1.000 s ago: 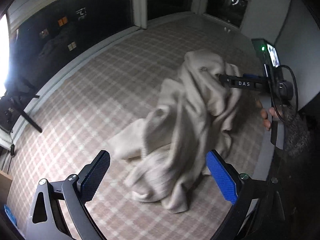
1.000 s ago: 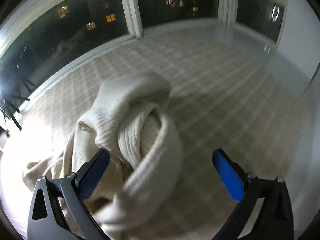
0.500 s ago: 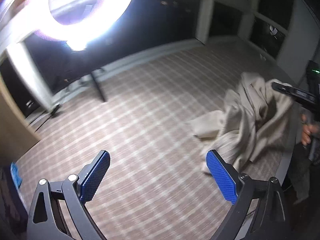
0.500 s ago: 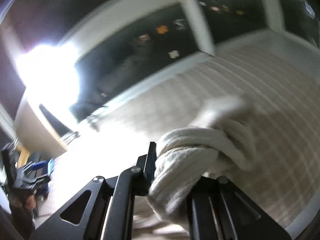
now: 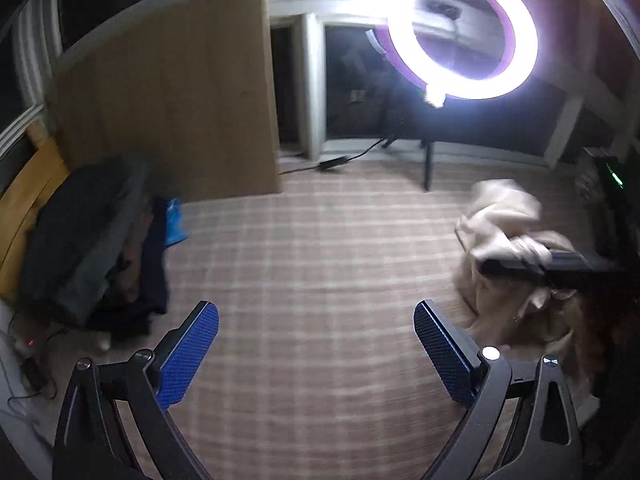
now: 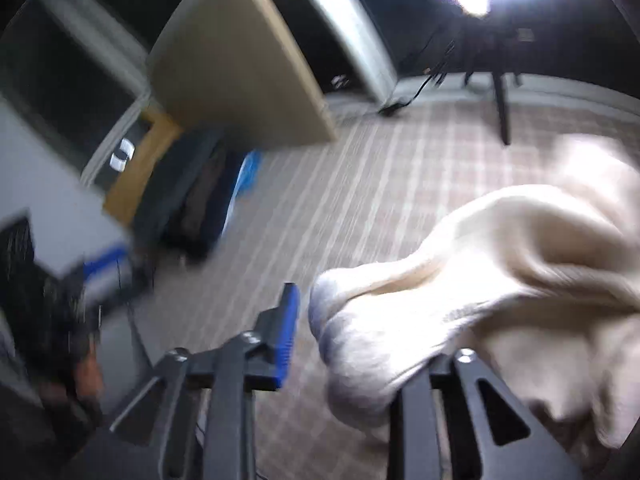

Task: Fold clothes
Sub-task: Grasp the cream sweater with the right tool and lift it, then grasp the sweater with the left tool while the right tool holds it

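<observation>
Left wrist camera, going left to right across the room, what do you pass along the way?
Pile of dark clothes → blue bag → wooden panel → doorway → ring light → cream sweater, clamped in the right gripper.

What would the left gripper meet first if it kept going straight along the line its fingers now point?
Probably only the checked carpet: the open left gripper has nothing between its fingers. The cream sweater lies off to the right, the dark clothes pile to the left.
</observation>
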Motion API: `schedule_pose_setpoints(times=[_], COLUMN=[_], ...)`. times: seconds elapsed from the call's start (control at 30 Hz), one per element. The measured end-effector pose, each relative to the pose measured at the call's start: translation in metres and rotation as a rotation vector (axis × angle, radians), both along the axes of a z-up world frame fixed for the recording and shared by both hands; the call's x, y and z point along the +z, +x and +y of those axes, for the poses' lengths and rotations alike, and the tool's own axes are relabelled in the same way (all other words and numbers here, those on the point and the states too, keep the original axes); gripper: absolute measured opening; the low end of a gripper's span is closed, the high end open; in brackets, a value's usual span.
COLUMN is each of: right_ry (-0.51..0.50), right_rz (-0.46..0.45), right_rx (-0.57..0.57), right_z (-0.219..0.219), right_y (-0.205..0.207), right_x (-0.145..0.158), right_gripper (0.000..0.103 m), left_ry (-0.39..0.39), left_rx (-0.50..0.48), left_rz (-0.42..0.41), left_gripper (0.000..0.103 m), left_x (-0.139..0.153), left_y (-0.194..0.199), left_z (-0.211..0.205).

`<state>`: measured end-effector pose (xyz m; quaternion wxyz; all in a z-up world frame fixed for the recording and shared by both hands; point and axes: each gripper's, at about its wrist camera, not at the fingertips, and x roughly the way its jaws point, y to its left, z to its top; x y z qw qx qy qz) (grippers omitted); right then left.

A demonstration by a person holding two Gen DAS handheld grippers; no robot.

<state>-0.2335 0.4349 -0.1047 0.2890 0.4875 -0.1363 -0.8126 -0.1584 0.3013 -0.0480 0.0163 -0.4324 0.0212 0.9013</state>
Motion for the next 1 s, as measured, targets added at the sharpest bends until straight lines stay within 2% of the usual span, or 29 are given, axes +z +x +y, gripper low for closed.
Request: schedule_pose_setpoints(times=[0.07,0.13,0.27,0.33,0.43,0.57,0.63,0.7,0.77,0.93,1.0], right_ry=[-0.002,0.004,0.176,0.199,0.100,-0.007,-0.080,-0.027,0.025,0.105,0.159], right_rz=[-0.007,-0.011,0.015,-0.006,-0.018,-0.046,-0.123,-0.134,-0.145,-0.174,-0.166], right_rx=[-0.012,-0.054,-0.236,-0.271,-0.181,-0.056,0.053,0.106,0.156,0.024,-0.026], right_z=[0.024,0.058,0.139,0.167,0.169,0.166,0.155,0.149,0.145,0.175,0.181], right_y=[0.014,0.026,0.025,0.019,0.025,0.043,0.053,0.077,0.099,0.110,0.111], right_x=[-0.007,-0.012,-0.016,-0.018,-0.015,-0.016,-0.018,-0.013,-0.008,-0.005,-0.006], right_gripper=[0.040,0.046,0.047,0.048,0.049,0.049,0.049,0.050,0.056,0.059,0.060], left_ry=[0.002,0.016,0.098,0.138,0.154,0.059,0.034,0.038,0.053,0.110,0.165], left_rx=[-0.030,-0.110,-0.234,-0.295,-0.363,-0.422,-0.417,-0.394,-0.375,-0.385,-0.390], left_rz=[-0.026,-0.052,-0.155,-0.206,-0.255,-0.241,-0.236,-0.240,-0.250,-0.280,-0.317], left_gripper=[0.099,0.099,0.099,0.099,0.099,0.099,0.099,0.099,0.099,0.099,0.099], left_x=[-0.010,-0.024,-0.061,-0.079,-0.097,-0.099,-0.099,-0.096,-0.094,-0.099,-0.106], left_y=[-0.007,-0.021,-0.047,-0.060,-0.067,-0.069,-0.072,-0.076,-0.081,-0.085,-0.087], left_z=[0.006,0.031,0.084,0.111,0.145,0.174,0.172,0.164,0.159,0.173,0.188])
